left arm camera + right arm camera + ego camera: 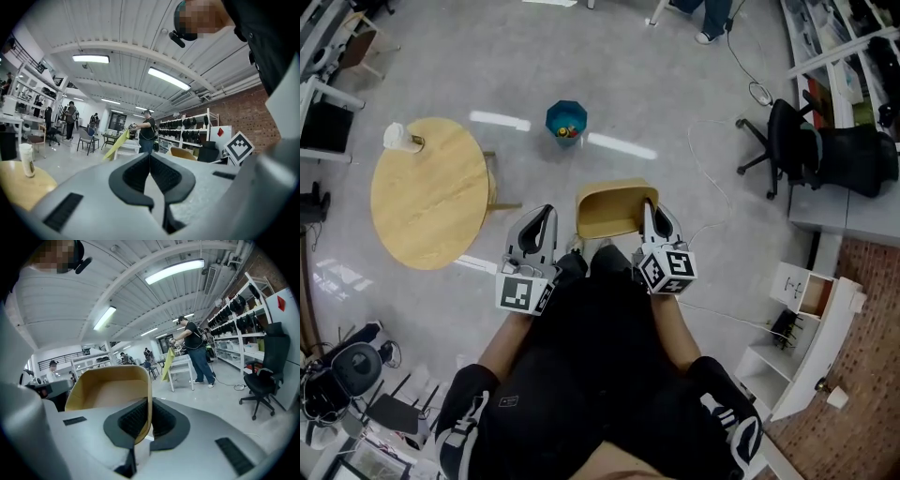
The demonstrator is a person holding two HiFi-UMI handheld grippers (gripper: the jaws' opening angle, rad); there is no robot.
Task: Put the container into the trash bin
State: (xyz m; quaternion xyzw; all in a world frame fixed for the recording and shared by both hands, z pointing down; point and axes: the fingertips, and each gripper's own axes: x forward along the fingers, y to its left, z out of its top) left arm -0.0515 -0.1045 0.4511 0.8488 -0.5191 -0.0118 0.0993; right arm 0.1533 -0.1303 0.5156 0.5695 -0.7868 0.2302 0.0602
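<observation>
The tan container (613, 210) touches the right gripper (651, 214) at its edge — teal trash bin (566, 121) well beyond.

Head view: a round wooden table (431, 202) stands at nine o'clock, with a pale cup (398, 138) upright at its eleven o'clock edge. A black office chair (787, 141) sits at two o'clock, and a looped cable (760, 95) lies on the grey floor just beside it. A white open shelf unit (811, 323) stands at four o'clock.

Left gripper view: a person in a dark top (148, 133) stands at a white table (129, 147) near centre. A yellow cloth (116, 144) hangs at the table's nine o'clock side. Racks of dark items (187, 124) run at three o'clock.
</observation>
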